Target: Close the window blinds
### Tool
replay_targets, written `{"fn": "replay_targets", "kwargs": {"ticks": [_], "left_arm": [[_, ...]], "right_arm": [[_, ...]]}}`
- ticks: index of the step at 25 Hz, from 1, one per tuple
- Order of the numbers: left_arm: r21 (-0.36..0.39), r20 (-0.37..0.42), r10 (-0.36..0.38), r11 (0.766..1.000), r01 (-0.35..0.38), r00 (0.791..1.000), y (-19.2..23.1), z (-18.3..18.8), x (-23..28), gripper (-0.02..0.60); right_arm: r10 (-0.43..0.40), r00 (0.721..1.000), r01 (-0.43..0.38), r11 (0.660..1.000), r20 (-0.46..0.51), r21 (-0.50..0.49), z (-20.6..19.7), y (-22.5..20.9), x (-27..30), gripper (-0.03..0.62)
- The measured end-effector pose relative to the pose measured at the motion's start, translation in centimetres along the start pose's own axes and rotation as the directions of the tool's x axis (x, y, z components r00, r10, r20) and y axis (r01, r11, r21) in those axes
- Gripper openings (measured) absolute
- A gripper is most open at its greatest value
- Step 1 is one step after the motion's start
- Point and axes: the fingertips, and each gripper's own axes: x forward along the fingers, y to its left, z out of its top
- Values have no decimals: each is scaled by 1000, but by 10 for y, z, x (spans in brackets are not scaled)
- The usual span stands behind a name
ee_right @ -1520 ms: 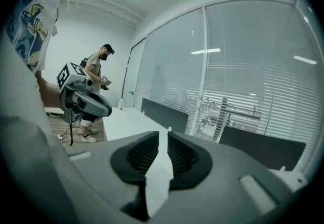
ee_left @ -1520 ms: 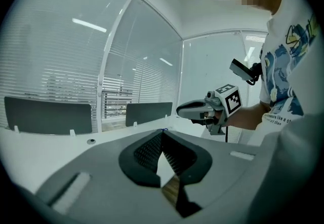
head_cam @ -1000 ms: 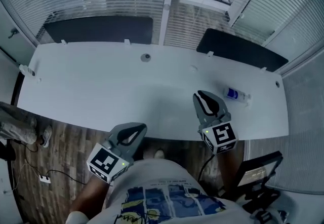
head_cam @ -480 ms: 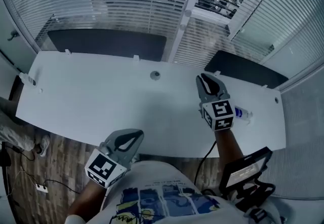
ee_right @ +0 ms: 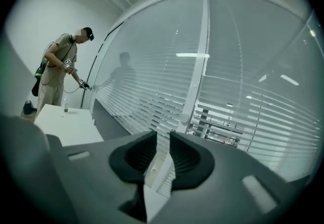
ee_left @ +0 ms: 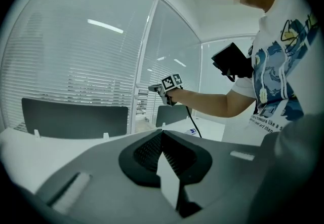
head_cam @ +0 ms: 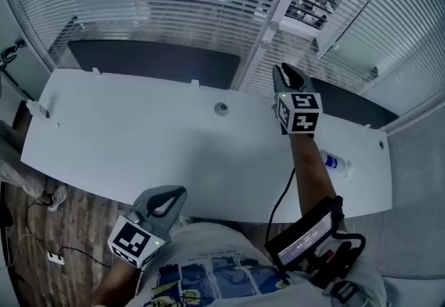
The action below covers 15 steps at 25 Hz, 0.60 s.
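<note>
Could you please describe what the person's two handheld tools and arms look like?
Both the left tool and the right tool are grey shells with black ribbed pads, each carrying a white cube printed with black square markers. A black cable runs beside the right arm. The person wears a white short-sleeved T-shirt with a blue print.

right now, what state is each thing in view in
window blinds: lowered, slats open, not yet closed
right gripper: open, jaws have just been opening, nothing between them
left gripper: shut, empty
bottle: lying on its side on the desk
</note>
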Motion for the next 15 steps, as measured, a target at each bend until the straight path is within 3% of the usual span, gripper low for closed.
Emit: {"fn": "replay_targets", "kwargs": {"ticks": [8,15], "left_arm": [[-11,25,129,992,-128,991,9,7,-23,5],[-42,19,182,983,-181,983,2,-1,-24,5]], "right_arm": [[-49,999,49,999,-12,12,15,-30,74,87],[-89,996,90,995,-26,40,14,-57,111,97]]}}
